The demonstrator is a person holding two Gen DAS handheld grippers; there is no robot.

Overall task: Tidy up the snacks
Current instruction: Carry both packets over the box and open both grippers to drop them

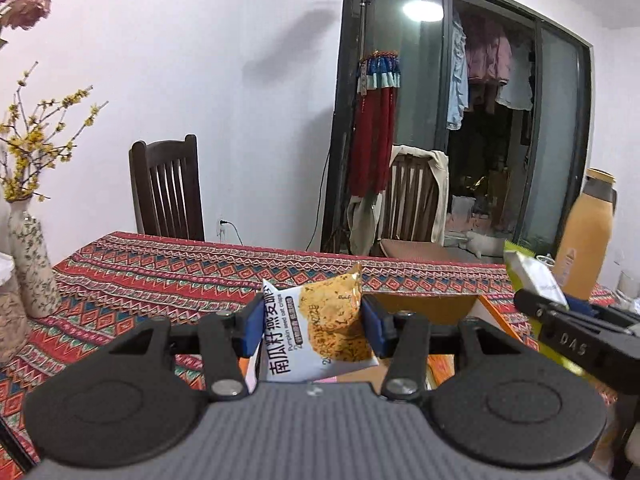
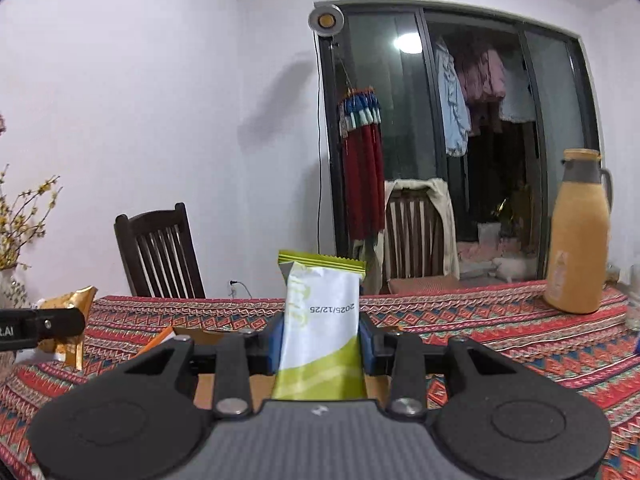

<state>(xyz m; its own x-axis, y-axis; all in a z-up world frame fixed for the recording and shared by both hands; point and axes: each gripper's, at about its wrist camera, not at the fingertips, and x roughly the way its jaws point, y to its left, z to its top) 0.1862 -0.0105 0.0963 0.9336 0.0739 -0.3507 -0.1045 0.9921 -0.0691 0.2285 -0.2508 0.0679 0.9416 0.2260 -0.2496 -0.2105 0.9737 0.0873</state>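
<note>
Holding snacks aloft, the left gripper (image 1: pixel 310 322) clamps an oat crisps packet (image 1: pixel 320 332), the right gripper (image 2: pixel 322 344) a green bar wrapper (image 2: pixel 320 328). Neither is yet placed in the cardboard box (image 1: pixel 424 304) on the counter (image 1: pixel 160 272).

1. The left tool (image 1: pixel 308 322) carries a crisps packet (image 1: pixel 320 332) above the tabletop (image 1: pixel 160 272).
2. To its right, the right tool (image 2: pixel 322 344) carries a snack bar (image 2: pixel 320 320).
3. A box (image 1: pixel 424 304) lies on the tabletop beneath both.
4. A bottle (image 2: pixel 578 236) stands far right; a vase (image 1: pixel 32 256) far left.
5. Two chairs (image 1: pixel 168 188) stand behind the tabletop.
</note>
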